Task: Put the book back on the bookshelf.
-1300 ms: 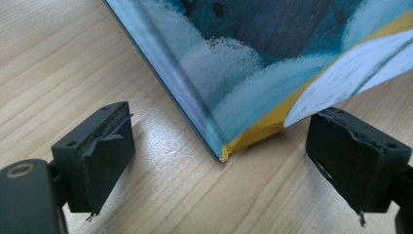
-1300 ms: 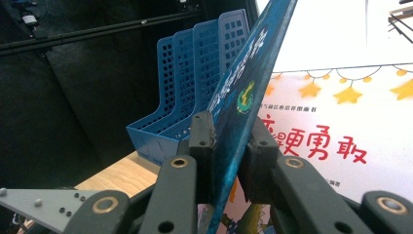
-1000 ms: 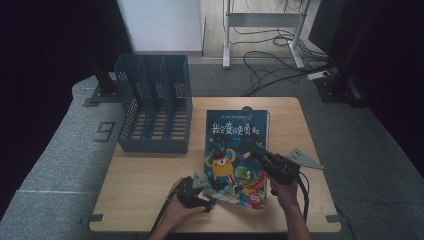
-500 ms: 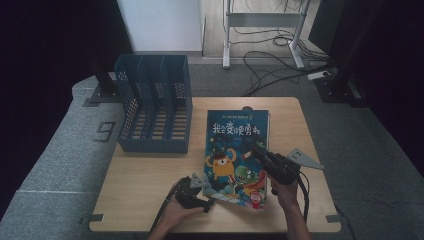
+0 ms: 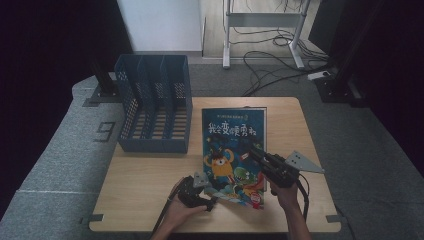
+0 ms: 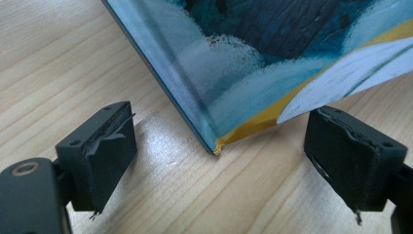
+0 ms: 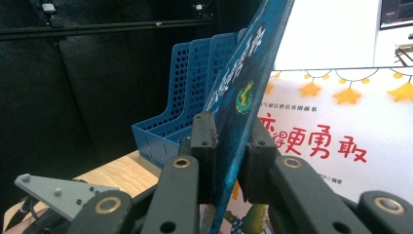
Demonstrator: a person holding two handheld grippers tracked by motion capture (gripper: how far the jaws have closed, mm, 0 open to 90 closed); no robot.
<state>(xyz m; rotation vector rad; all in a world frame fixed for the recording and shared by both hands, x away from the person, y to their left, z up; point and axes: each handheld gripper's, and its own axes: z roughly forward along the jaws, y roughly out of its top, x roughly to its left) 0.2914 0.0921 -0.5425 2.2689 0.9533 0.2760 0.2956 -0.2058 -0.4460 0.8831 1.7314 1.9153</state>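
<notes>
High view is showing the wooden worktop (image 5: 150, 190) carrying everything, and the blue file rack (image 5: 155, 107) is serving as the landmark, standing at the far left corner with its three slots opening upward. Just right of the rack, a picture book (image 5: 232, 150) is lying with its near end reaching toward the person. Right of the rack and beyond the book's right side, the right tool (image 5: 255, 152) is clamping the front cover (image 7: 243, 83); in the right gripper view the two black jaws are pressing on that cover from both sides, and it is standing lifted on edge off the white title page (image 7: 341, 126), with the rack behind it. Near the rack's front and toward the person, the left tool (image 6: 216, 161) is waiting at the book's near left corner (image 6: 214, 144), jaws spread wide and touching nothing, the corner lying between them on the wood.

The step in hand looks like getting the whole book up for the rack. To do it well, the left tool should probably be sliding forward until both pads are flanking the spine corner, then closing firmly before any lifting, since a grip on the cover alone is likely letting the pages sag or tear.
</notes>
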